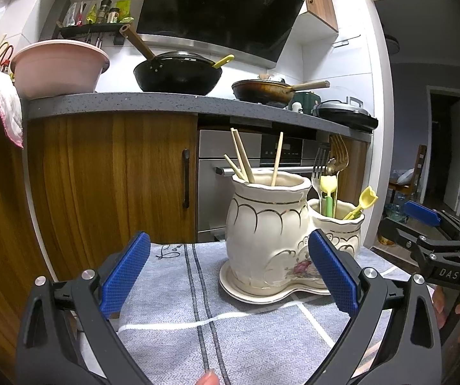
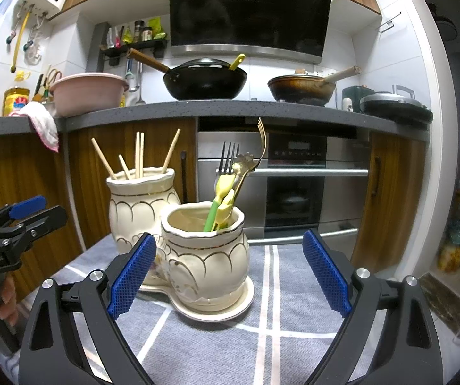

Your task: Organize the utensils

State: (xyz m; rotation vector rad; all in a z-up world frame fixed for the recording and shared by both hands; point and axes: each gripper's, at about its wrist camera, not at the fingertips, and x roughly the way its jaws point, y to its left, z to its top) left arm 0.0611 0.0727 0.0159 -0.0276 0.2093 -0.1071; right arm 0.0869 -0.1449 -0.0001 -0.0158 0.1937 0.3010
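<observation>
A cream ceramic holder of two joined jars stands on its saucer [image 1: 262,295] on a grey striped cloth. The tall jar [image 1: 266,224] [image 2: 140,205] holds several wooden chopsticks [image 1: 244,160] [image 2: 138,155]. The short jar [image 1: 338,224] [image 2: 207,243] holds forks [image 1: 321,160] [image 2: 228,157], a gold fork [image 2: 262,141] and yellow-green utensils [image 2: 221,202]. My left gripper [image 1: 230,276] is open and empty, just in front of the tall jar. My right gripper [image 2: 230,272] is open and empty, in front of the short jar. Each gripper shows at the edge of the other's view.
The grey striped cloth [image 1: 230,337] [image 2: 278,337] covers the table. Behind stand wooden cabinets [image 1: 111,176], an oven [image 2: 294,192] and a counter with a pink basin [image 1: 58,67], a black wok [image 1: 178,77] and a brown pan [image 2: 300,88].
</observation>
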